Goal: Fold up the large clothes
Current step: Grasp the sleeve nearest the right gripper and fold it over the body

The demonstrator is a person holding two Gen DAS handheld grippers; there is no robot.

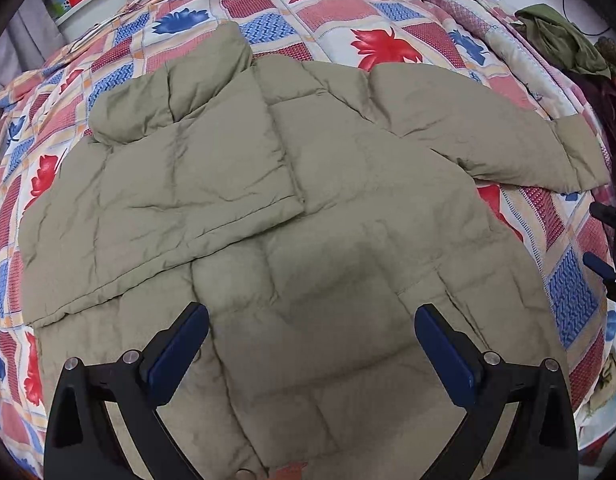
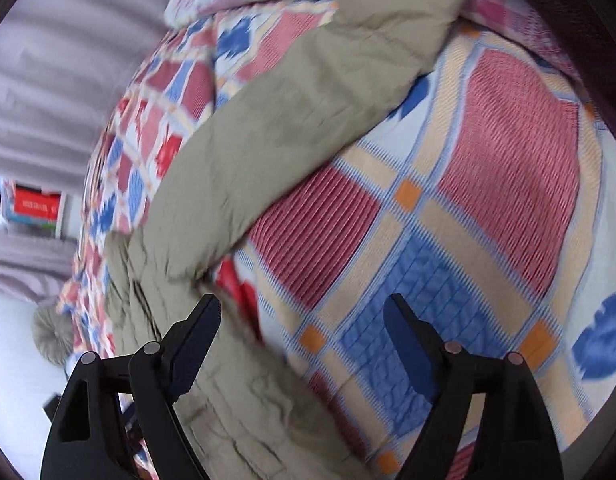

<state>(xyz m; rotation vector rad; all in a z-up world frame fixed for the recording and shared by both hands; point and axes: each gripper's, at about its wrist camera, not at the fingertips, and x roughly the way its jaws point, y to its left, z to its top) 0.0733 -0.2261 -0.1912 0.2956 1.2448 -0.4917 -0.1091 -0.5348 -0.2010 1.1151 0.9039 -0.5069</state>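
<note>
Khaki puffer jacket (image 1: 268,200) spread on a patchwork quilt (image 1: 327,12), both grippers open above it.

The left gripper (image 1: 311,344) hangs over the jacket's near middle, blue pads wide apart and holding nothing; one sleeve (image 1: 180,92) lies folded over the far left of the body; the other sleeve (image 1: 487,132) stretches out to the right across the quilt; the right gripper (image 2: 304,332) has its jaws spread, poised low near that sleeve (image 2: 308,112), and whether its left finger touches the cloth is unclear in the blur; a green garment (image 1: 559,36) lies far right.
</note>
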